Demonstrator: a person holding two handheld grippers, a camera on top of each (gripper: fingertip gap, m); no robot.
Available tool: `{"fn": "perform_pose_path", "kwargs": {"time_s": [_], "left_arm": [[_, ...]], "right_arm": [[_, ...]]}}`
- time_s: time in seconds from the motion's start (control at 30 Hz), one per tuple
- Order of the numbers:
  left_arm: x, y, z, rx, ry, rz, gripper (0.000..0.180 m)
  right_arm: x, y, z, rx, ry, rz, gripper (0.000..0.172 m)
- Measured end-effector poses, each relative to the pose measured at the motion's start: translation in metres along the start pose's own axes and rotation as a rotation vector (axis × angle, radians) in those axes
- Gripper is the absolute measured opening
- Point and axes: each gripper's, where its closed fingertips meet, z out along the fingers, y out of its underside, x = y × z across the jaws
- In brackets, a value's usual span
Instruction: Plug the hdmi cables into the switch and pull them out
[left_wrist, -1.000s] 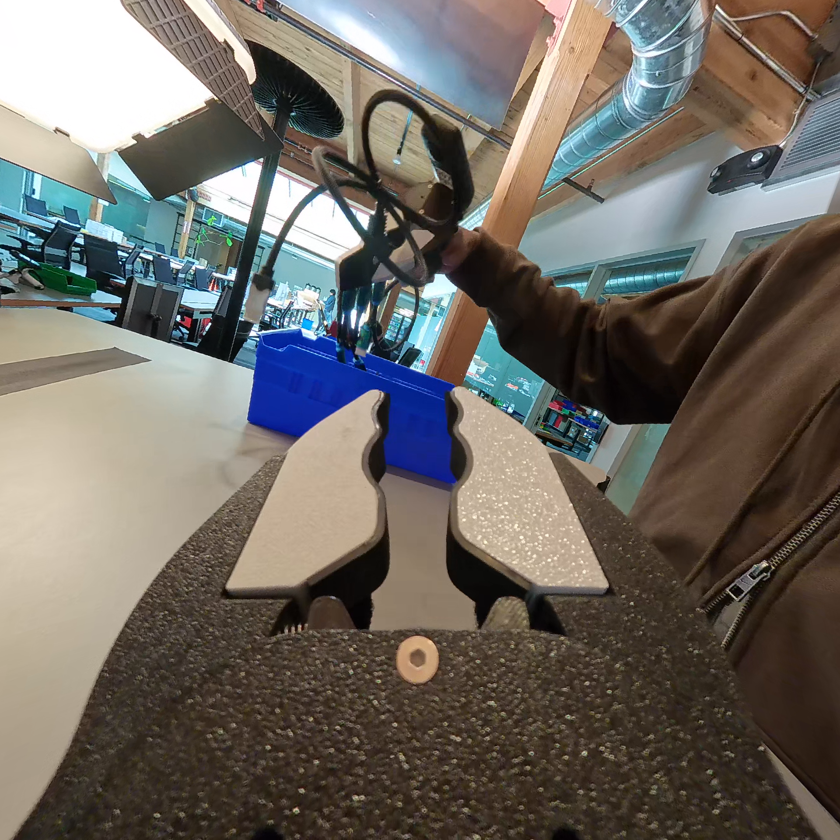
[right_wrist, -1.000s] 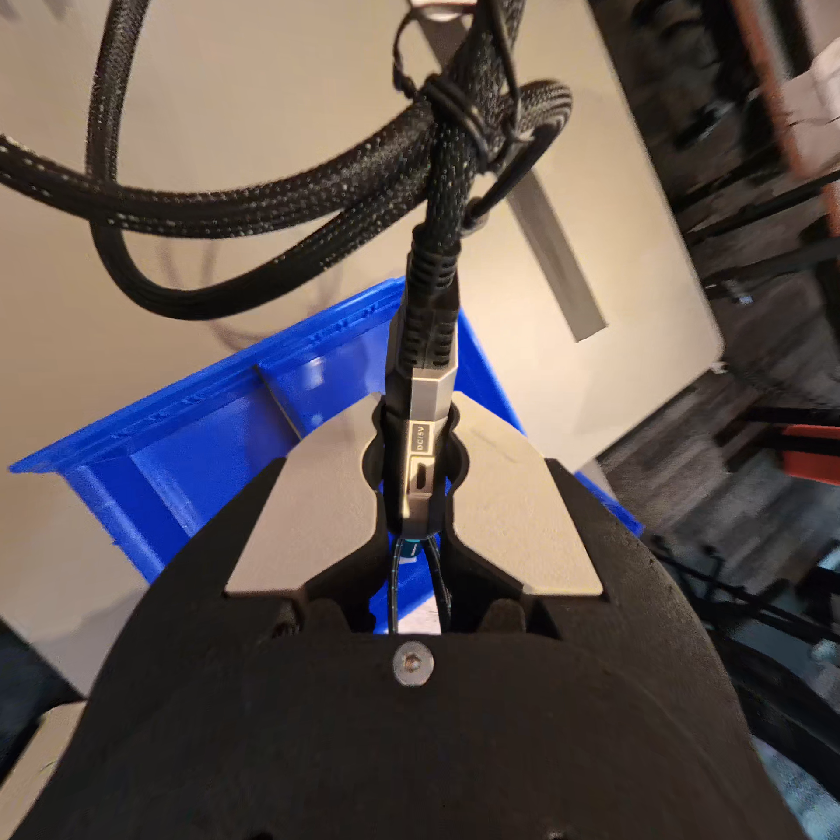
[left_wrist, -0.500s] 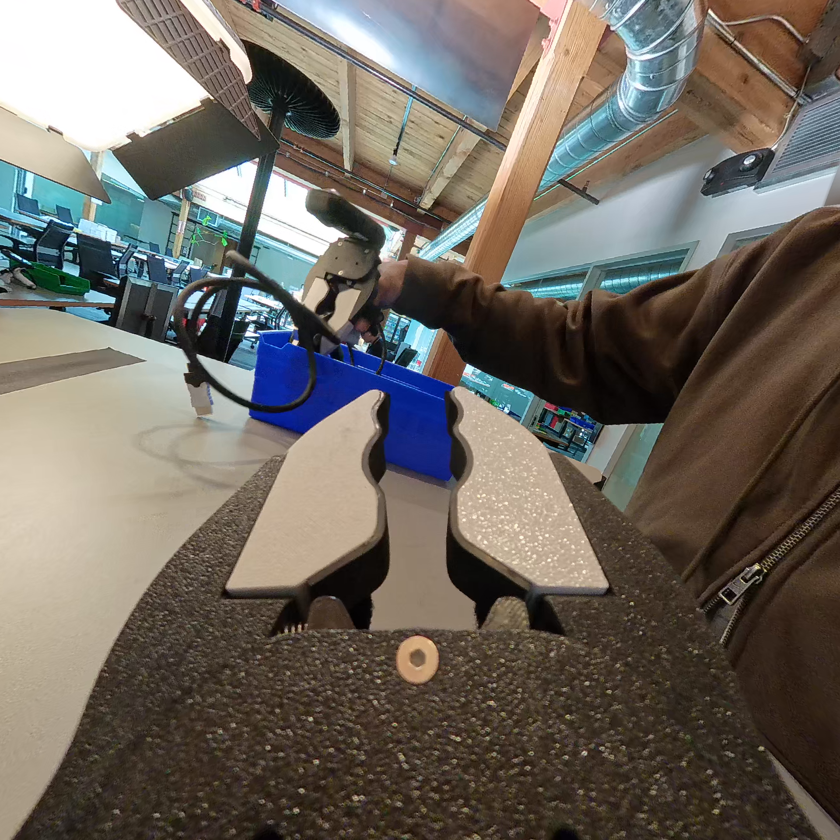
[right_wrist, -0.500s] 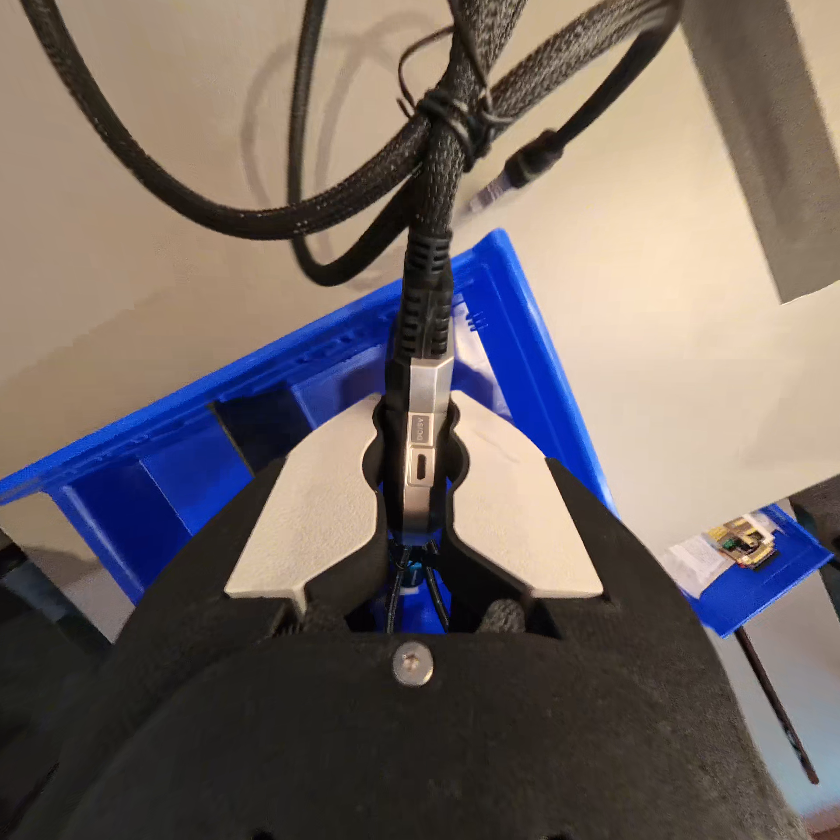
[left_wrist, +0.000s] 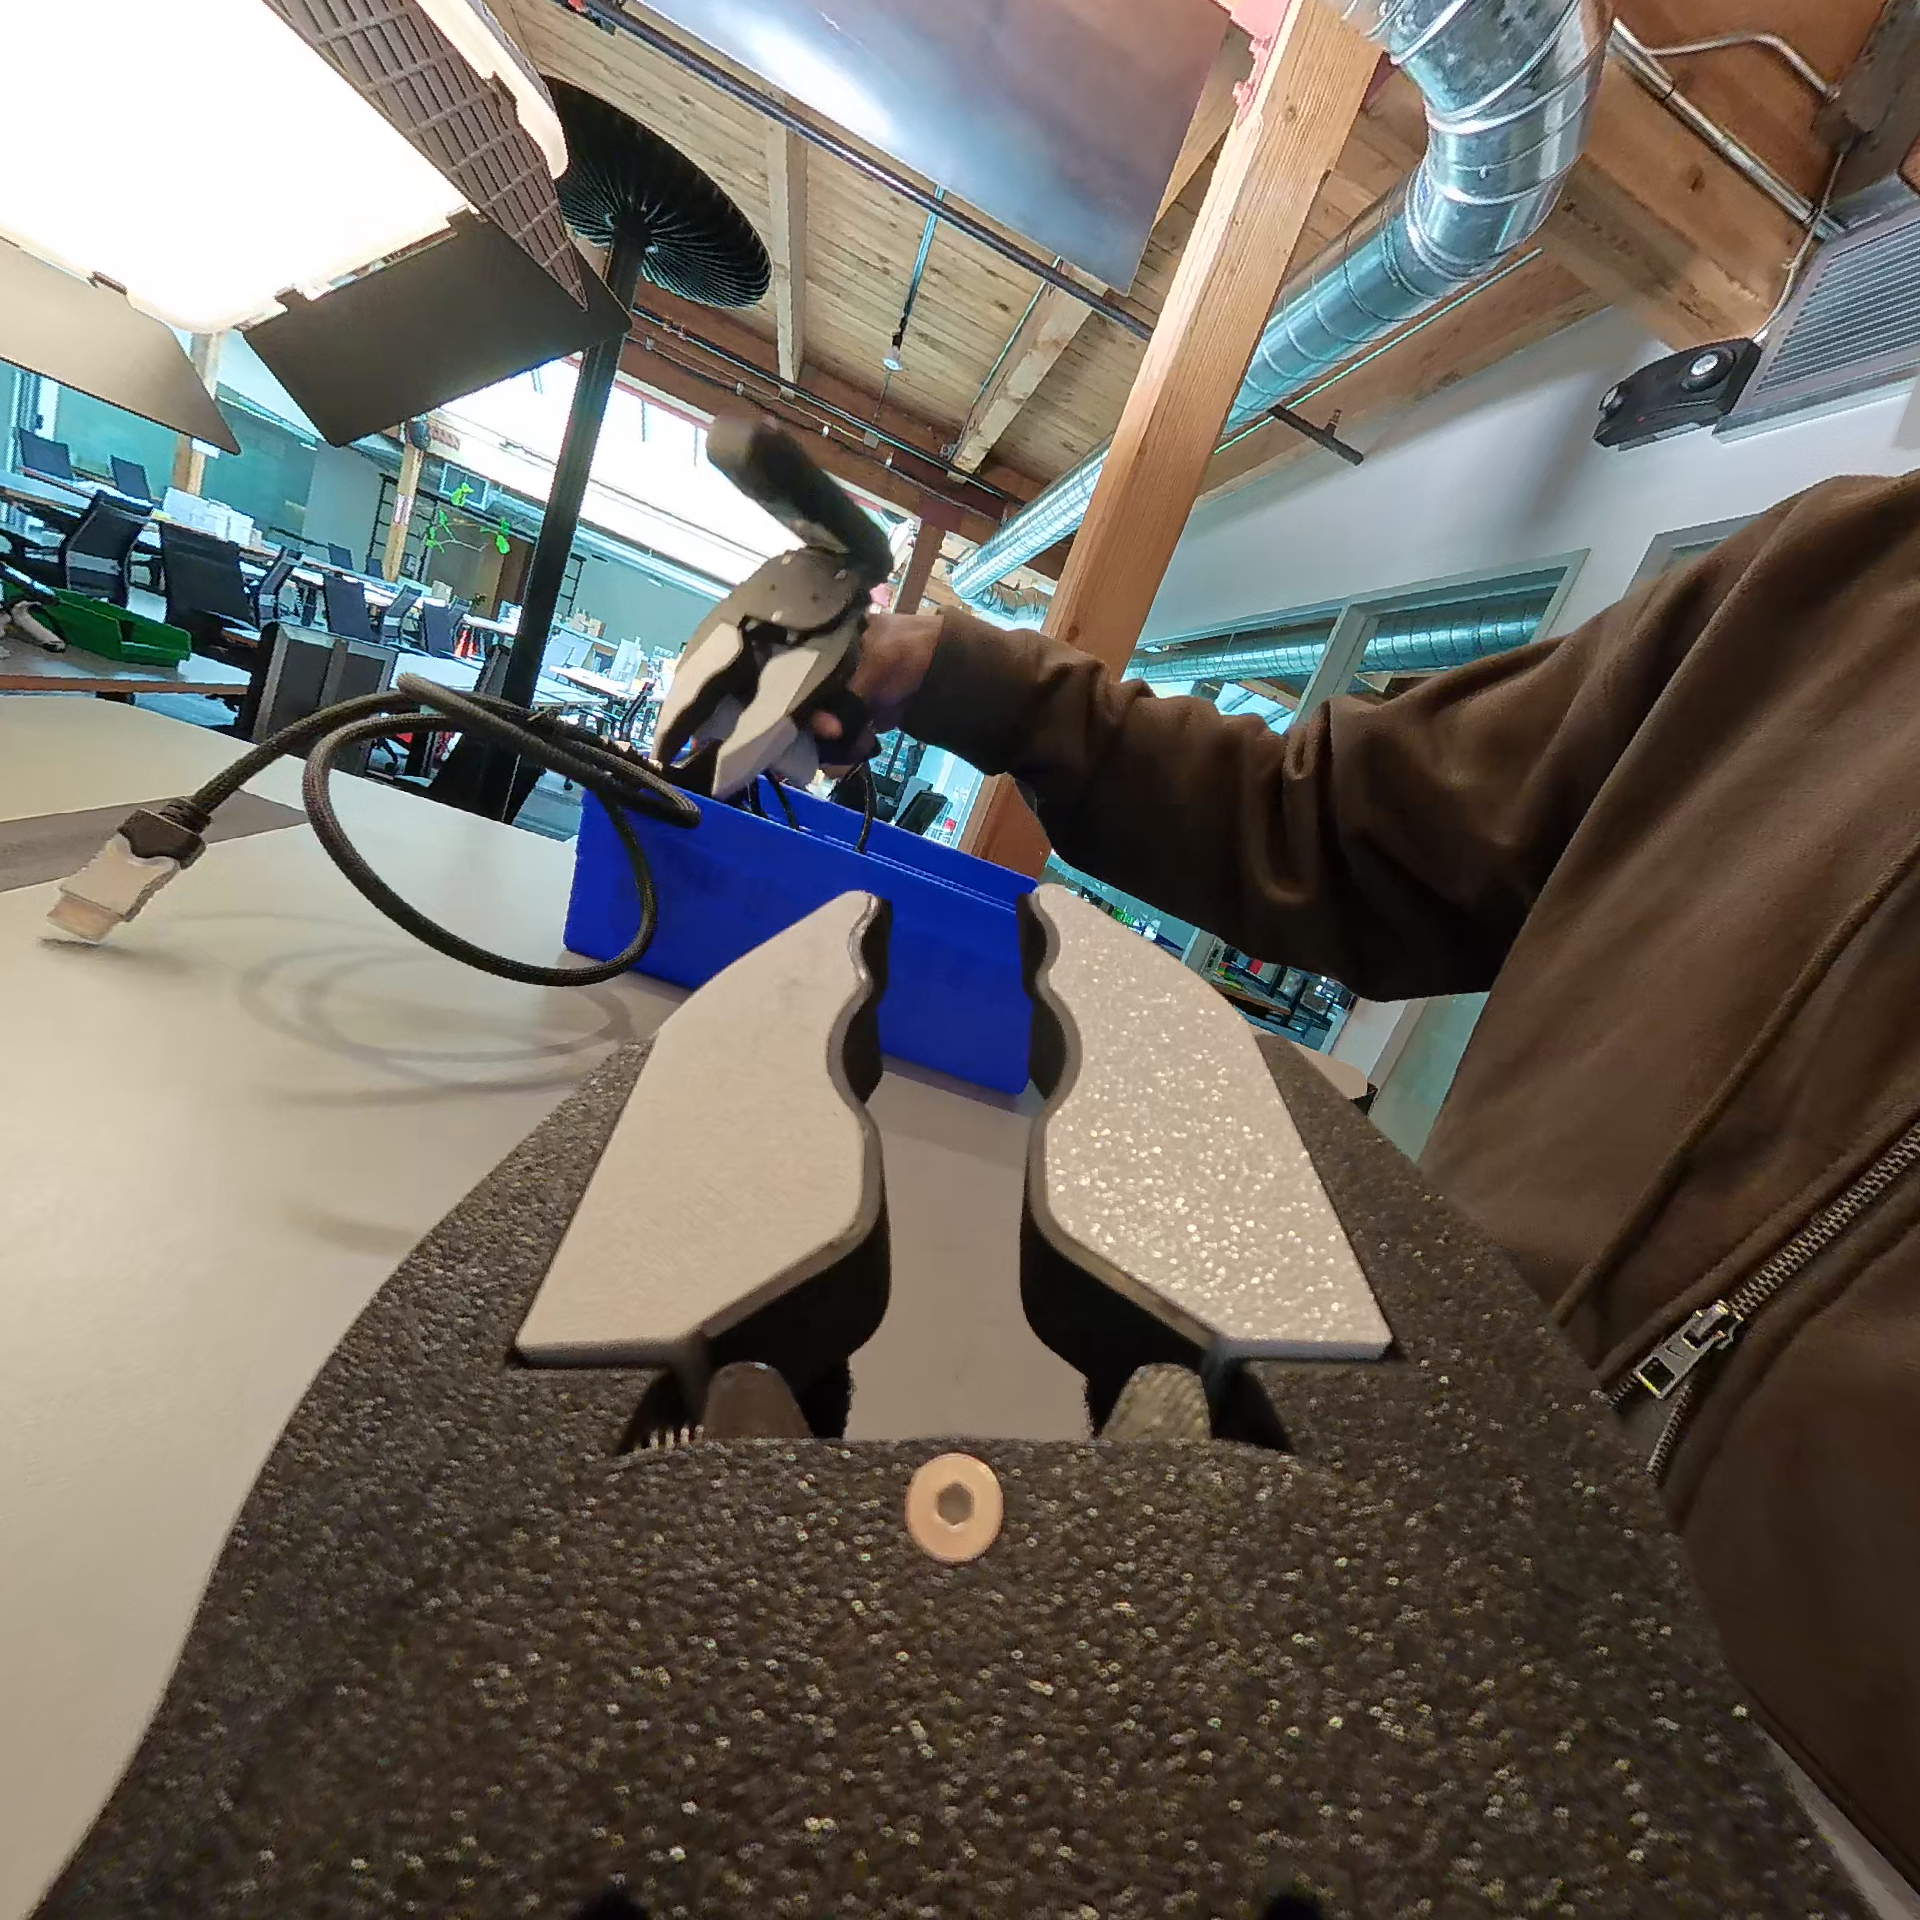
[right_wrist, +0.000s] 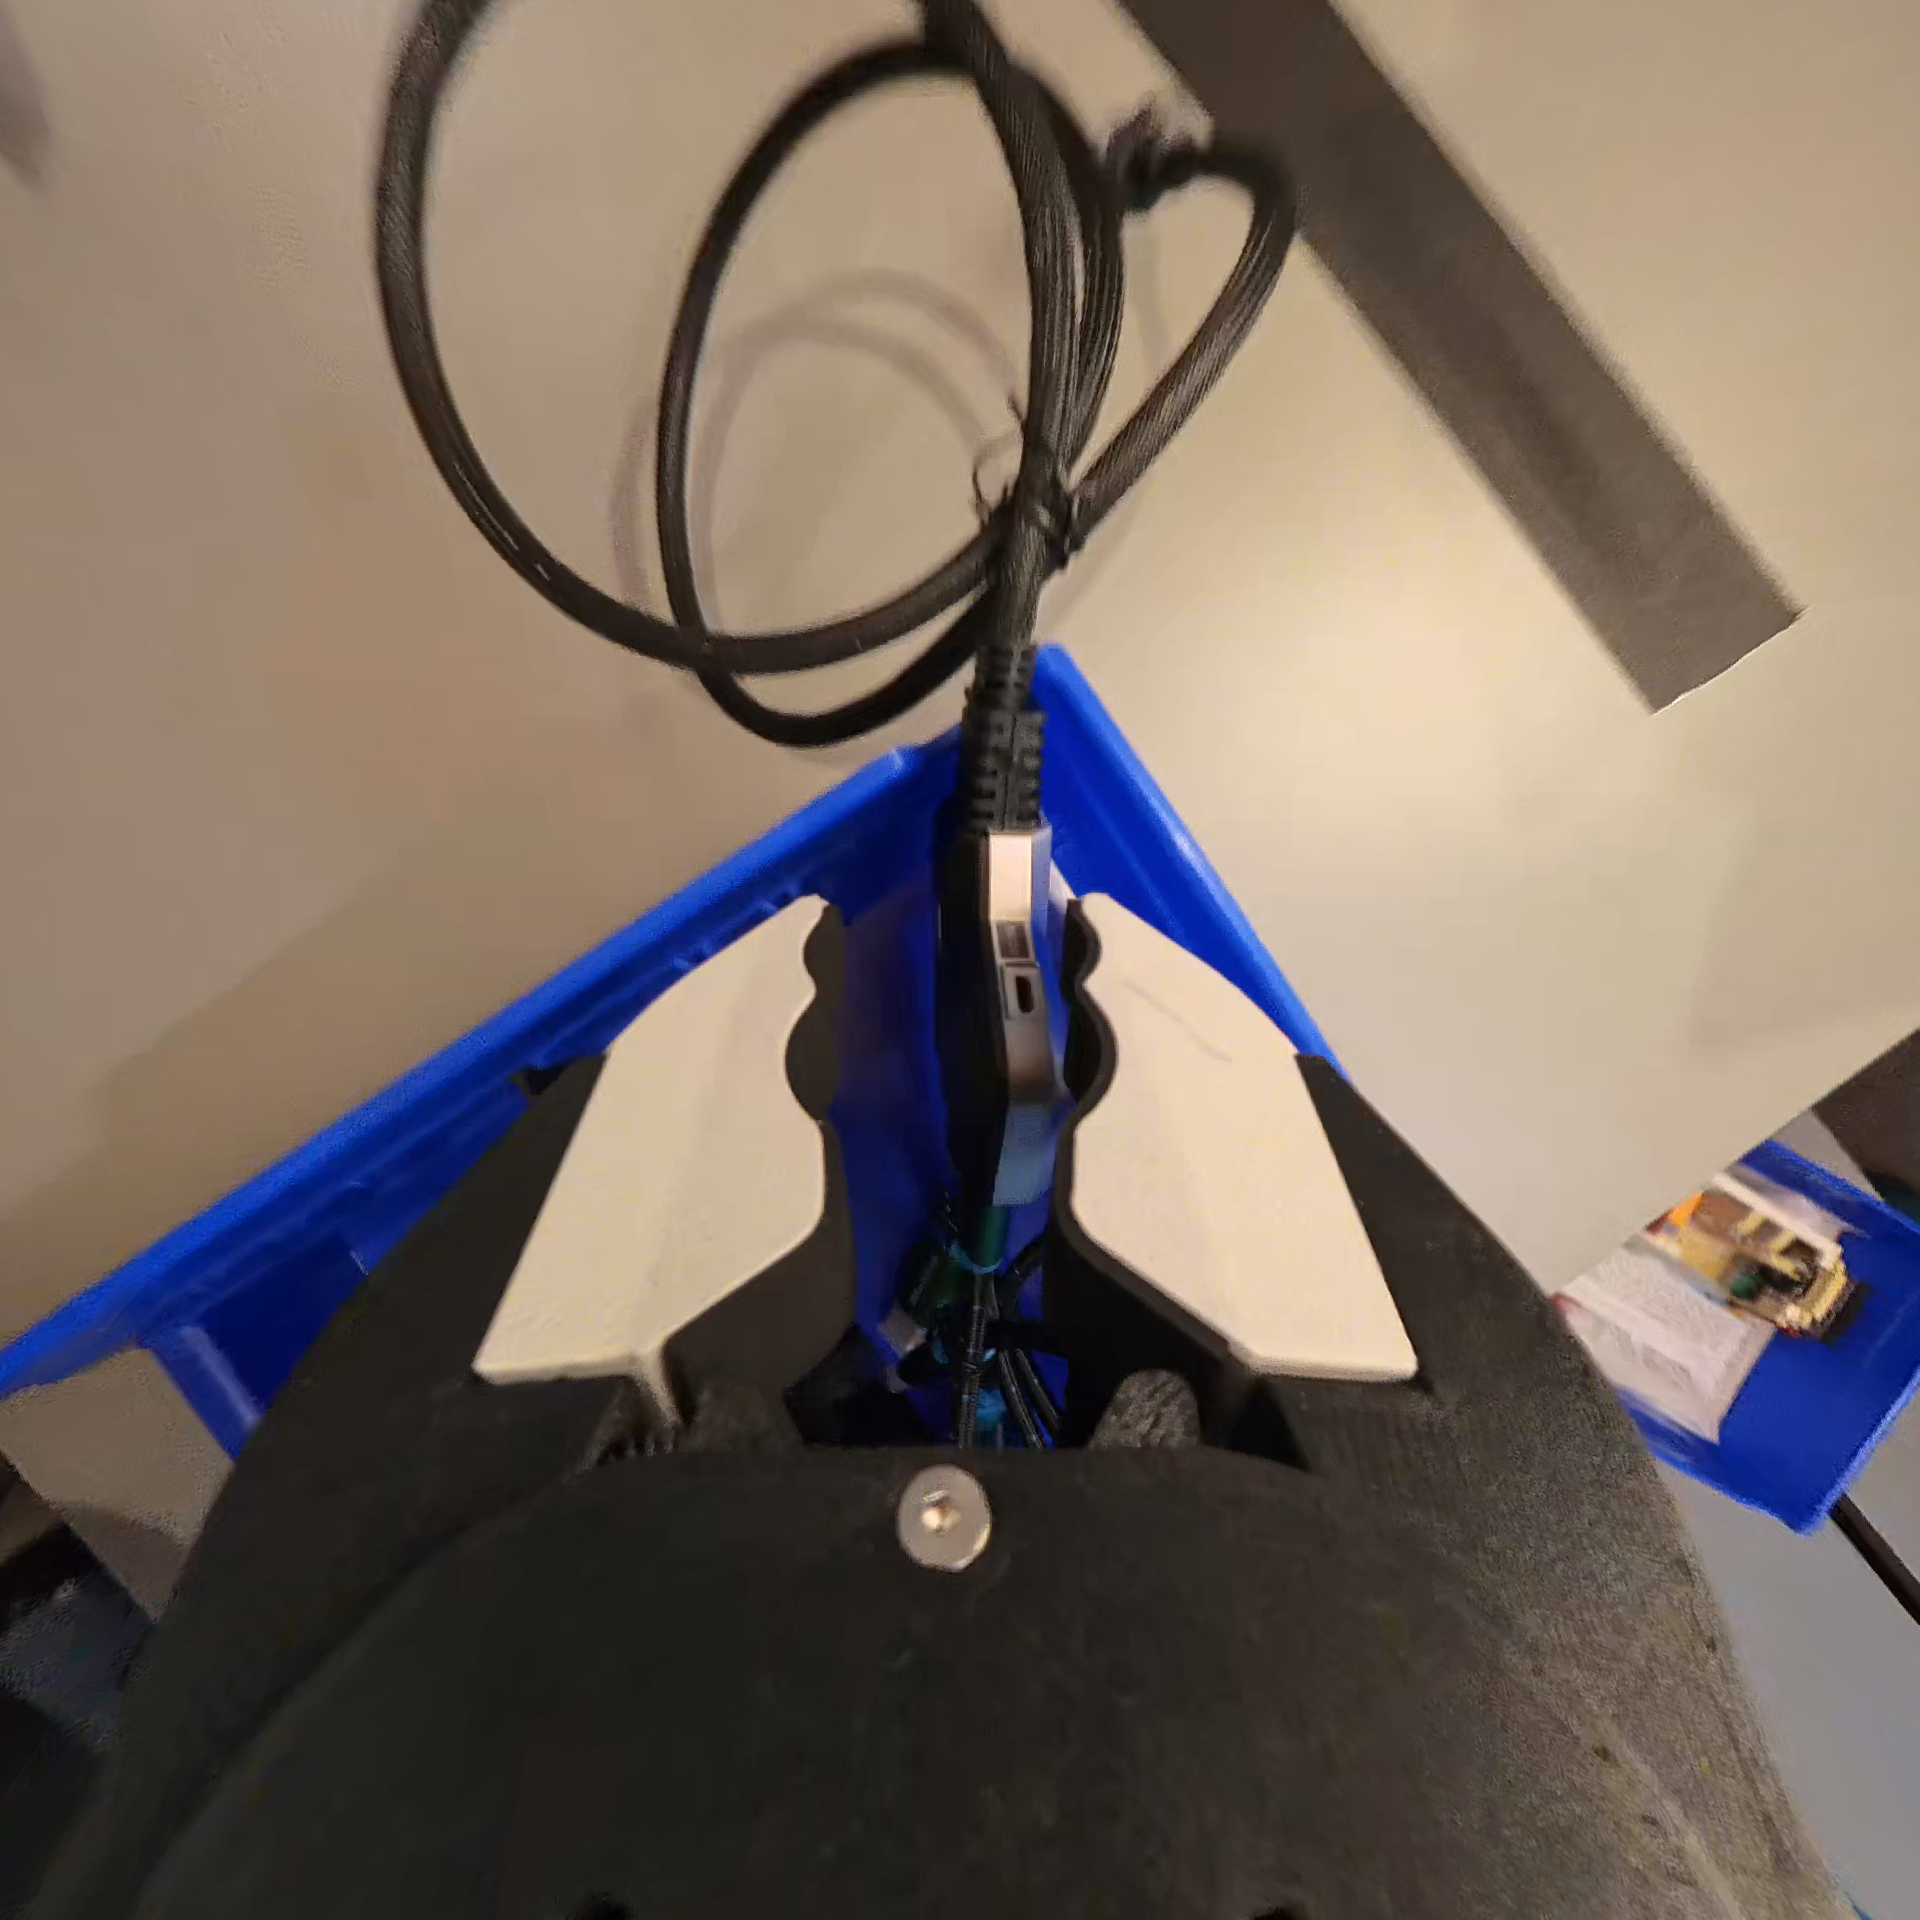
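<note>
Blue bin (right_wrist: 582, 1049): interior mostly hidden behind right gripper (right_wrist: 945, 997). Second blue tray (right_wrist: 1766, 1382) cut at right edge; contents blurred.

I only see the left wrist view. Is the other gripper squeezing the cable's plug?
Observer: No. The right gripper is open. The grey plug stands between its fingers, clear of the left one.
Operator: Where's the plug exactly?
Observer: At a corner of the blue bin.
Operator: Anything else in there?
Observer: Yes, thin wires with teal ties, under the plug.
</note>
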Motion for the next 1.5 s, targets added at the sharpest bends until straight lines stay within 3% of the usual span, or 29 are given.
{"fn": "perform_pose_path", "kwargs": {"time_s": [0.03,0.13,0.2,0.43,0.5,0.6,0.87,1.13,1.3,1.5], "left_arm": [[0.000,0.000,0.000,-0.003,0.001,-0.003,0.024],[-0.001,0.001,0.001,-0.005,0.002,-0.010,0.024],[-0.002,0.001,0.002,-0.011,0.004,-0.013,0.024],[0.000,0.001,0.002,-0.010,0.007,-0.006,0.024],[0.001,0.001,0.001,-0.004,0.004,-0.002,0.024],[0.001,0.000,-0.002,-0.002,-0.002,0.001,0.024],[-0.005,-0.002,-0.003,-0.002,-0.024,-0.010,0.024],[-0.029,-0.001,0.003,-0.020,-0.139,0.003,0.028],[-0.023,-0.004,-0.003,0.009,-0.140,0.001,0.028],[-0.021,-0.004,-0.004,0.009,-0.138,0.003,0.028]], "right_arm": [[-0.001,-0.010,-0.011,0.060,0.008,0.010,0.043],[-0.001,-0.037,-0.037,0.176,0.049,0.039,0.040],[0.004,-0.050,-0.039,0.172,0.088,0.044,0.044],[0.021,-0.083,0.033,-0.085,0.066,0.125,0.069],[0.028,-0.077,0.056,-0.201,0.063,0.156,0.059],[0.027,-0.076,0.069,-0.254,0.043,0.115,0.020],[-0.011,-0.101,0.018,0.117,-0.018,-0.281,0.011],[-0.046,-0.096,-0.012,0.213,-0.107,-0.455,0.011],[-0.038,-0.105,-0.044,0.322,-0.020,-0.416,0.011],[-0.008,-0.095,-0.072,0.340,0.169,-0.129,0.011]]}}
